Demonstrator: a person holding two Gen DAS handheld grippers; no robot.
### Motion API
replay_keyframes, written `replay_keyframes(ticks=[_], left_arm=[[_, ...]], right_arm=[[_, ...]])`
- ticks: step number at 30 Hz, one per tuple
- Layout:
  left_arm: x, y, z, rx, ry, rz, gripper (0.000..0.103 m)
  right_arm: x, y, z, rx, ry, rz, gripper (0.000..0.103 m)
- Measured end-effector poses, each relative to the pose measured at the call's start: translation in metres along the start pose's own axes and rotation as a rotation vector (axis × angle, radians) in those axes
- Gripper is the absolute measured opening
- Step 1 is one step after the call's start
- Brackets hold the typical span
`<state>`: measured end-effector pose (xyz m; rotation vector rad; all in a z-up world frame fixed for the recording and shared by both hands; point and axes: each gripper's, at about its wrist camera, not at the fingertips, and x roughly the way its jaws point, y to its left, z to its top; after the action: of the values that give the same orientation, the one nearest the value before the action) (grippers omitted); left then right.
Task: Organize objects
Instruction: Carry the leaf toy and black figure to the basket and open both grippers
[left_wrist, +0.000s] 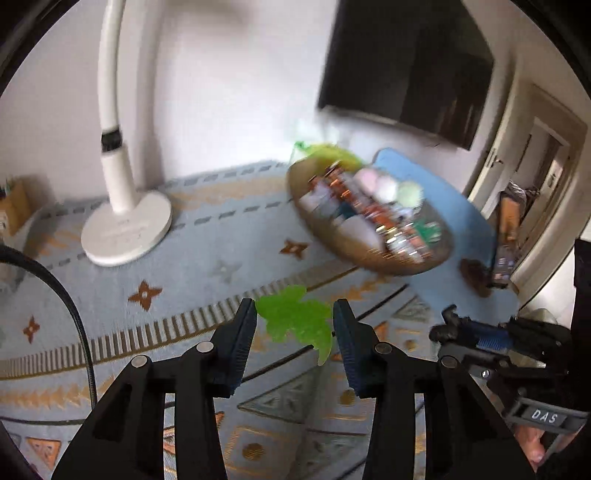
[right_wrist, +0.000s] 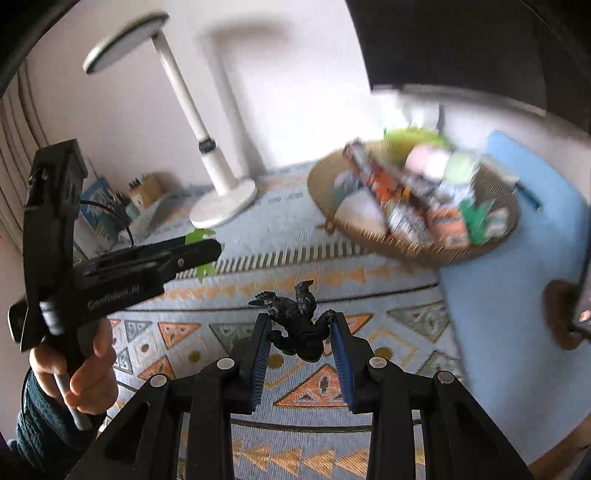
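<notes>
My left gripper (left_wrist: 294, 317) is shut on a translucent green toy figure (left_wrist: 295, 317) and holds it above the patterned tablecloth. My right gripper (right_wrist: 299, 326) is shut on a black toy figure (right_wrist: 297, 323) and holds it above the cloth too. A round woven basket (left_wrist: 369, 254) full of packets and small toys stands ahead to the right; it also shows in the right wrist view (right_wrist: 424, 251), blurred. The left gripper (right_wrist: 201, 254) with the green figure (right_wrist: 199, 236) shows at the left of the right wrist view. The right gripper (left_wrist: 458, 325) shows at the right of the left wrist view.
A white desk lamp (left_wrist: 125, 225) stands on the cloth at the back left, also in the right wrist view (right_wrist: 221, 199). A blue mat (right_wrist: 517, 295) lies under and right of the basket. A dark screen (left_wrist: 406, 62) hangs on the wall. Boxes (right_wrist: 99, 206) sit far left.
</notes>
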<state>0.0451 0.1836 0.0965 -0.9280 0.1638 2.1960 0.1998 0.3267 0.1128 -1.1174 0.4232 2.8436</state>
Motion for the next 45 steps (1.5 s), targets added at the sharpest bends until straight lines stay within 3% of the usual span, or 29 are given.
replay_keyframes(ticks=[9,17,25,30,34,35,36,38,39,42,45], left_arm=[[-0.029,-0.045,0.021,0.036,-0.127,0.028,0.04],[-0.017,-0.065,0.047,0.06,-0.146,0.028,0.04],[0.002,-0.094,0.111,0.085,-0.196,-0.03,0.04],[0.038,-0.106,0.142,0.089,-0.19,-0.043,0.04],[0.067,-0.108,0.149,0.079,-0.164,-0.058,0.04],[0.073,-0.109,0.149,0.082,-0.164,-0.087,0.047],[0.082,-0.109,0.15,0.087,-0.146,-0.124,0.066],[0.096,-0.103,0.149,0.052,-0.136,-0.114,0.09],[0.1,-0.1,0.147,0.042,-0.137,-0.108,0.09],[0.106,-0.089,0.14,0.01,-0.102,-0.137,0.09],[0.092,-0.078,0.13,-0.012,-0.104,-0.114,0.09]], right_arm=[[-0.073,-0.019,0.045,0.017,-0.162,-0.121,0.032],[-0.111,-0.049,0.087,0.051,-0.279,-0.174,0.032],[-0.1,-0.086,0.125,0.111,-0.302,-0.206,0.032],[-0.065,-0.111,0.146,0.164,-0.245,-0.229,0.032],[-0.037,-0.124,0.149,0.192,-0.197,-0.242,0.032],[-0.029,-0.13,0.149,0.207,-0.183,-0.242,0.032],[-0.022,-0.135,0.149,0.222,-0.167,-0.242,0.035],[-0.007,-0.146,0.147,0.253,-0.129,-0.253,0.052],[0.0,-0.151,0.144,0.268,-0.117,-0.258,0.063],[0.012,-0.164,0.136,0.295,-0.09,-0.273,0.064],[0.006,-0.165,0.128,0.327,-0.088,-0.237,0.064]])
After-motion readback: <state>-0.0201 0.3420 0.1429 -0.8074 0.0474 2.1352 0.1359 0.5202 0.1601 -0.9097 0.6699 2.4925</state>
